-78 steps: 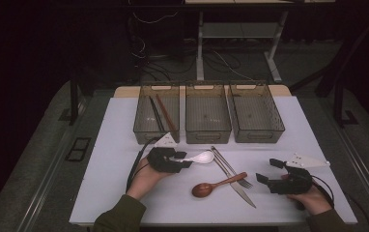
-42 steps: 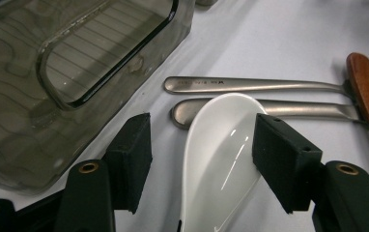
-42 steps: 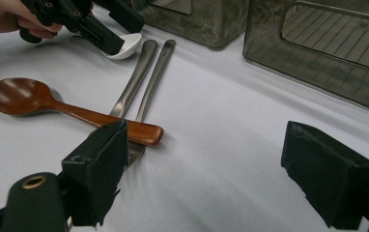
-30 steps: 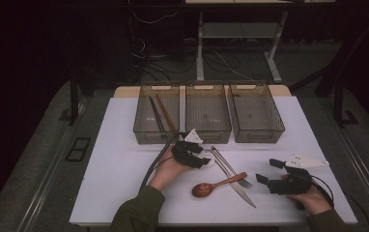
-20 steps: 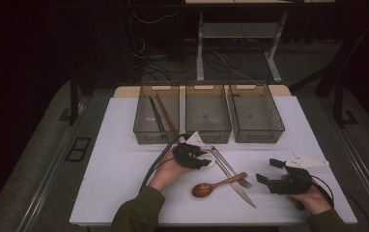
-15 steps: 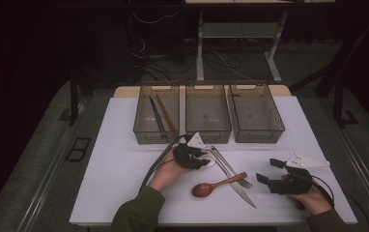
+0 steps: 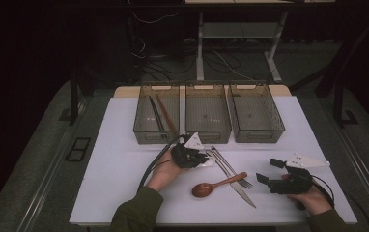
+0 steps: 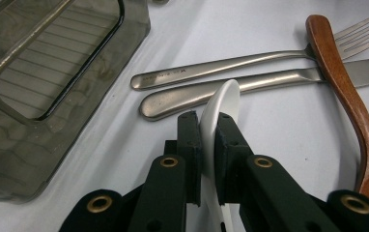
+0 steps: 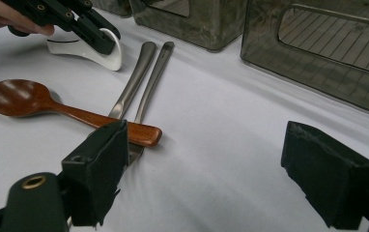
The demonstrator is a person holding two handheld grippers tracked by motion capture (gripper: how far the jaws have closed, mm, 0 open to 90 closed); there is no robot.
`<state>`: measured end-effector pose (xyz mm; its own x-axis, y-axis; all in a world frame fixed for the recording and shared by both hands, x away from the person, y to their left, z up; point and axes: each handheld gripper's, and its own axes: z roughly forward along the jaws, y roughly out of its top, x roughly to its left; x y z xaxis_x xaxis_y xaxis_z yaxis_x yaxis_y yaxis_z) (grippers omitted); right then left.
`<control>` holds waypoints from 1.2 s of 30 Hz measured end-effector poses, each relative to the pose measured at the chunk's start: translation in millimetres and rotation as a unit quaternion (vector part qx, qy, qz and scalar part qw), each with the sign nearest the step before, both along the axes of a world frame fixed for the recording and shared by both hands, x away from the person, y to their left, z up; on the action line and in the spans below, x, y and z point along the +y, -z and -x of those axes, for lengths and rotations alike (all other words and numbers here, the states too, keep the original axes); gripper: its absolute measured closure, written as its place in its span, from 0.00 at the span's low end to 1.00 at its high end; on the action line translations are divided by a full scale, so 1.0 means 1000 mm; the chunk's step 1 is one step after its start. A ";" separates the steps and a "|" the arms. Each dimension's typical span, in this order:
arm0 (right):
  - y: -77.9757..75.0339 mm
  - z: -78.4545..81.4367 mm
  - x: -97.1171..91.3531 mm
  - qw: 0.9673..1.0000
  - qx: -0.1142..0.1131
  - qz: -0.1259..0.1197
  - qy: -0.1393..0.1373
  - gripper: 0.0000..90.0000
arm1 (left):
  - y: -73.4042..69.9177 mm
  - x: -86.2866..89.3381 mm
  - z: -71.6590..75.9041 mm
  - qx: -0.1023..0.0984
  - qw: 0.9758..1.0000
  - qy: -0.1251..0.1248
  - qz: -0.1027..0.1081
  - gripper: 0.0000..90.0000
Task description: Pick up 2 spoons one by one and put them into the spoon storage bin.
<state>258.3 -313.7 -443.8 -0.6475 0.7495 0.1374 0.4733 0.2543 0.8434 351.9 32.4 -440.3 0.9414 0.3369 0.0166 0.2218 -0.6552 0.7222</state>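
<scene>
Clamping shut, the left gripper (image 8: 209, 135) had just closed on the white ceramic soup spoon (image 8: 219, 111); the right gripper (image 9: 221, 179) rested wide open nearby.

Three clear bins (image 7: 208, 114) stand in a row. Nearer than the middle bin lie a fork (image 7: 230, 167) and knife (image 7: 235, 183). A wooden spoon (image 7: 217, 184) crosses both.

The high view looks forward and down on the whole table (image 7: 124, 145) from above its near edge. The left gripper view sits close over the wooden spoon (image 8: 351, 96), facing its handle. The right gripper view looks low across the same spoon (image 9: 52, 104) toward the bins (image 9: 318, 48).
</scene>
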 end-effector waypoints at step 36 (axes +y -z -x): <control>-0.001 0.000 -0.001 1.000 -0.004 -0.002 0.001 0.18 | -0.045 0.013 0.010 -0.016 0.999 -0.002 0.052 0.92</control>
<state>258.1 -314.5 -442.6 -0.6478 0.7496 0.1356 0.4667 0.2499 0.8484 341.9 45.0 -395.7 0.9399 0.3413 0.0114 0.1997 -0.5762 0.7926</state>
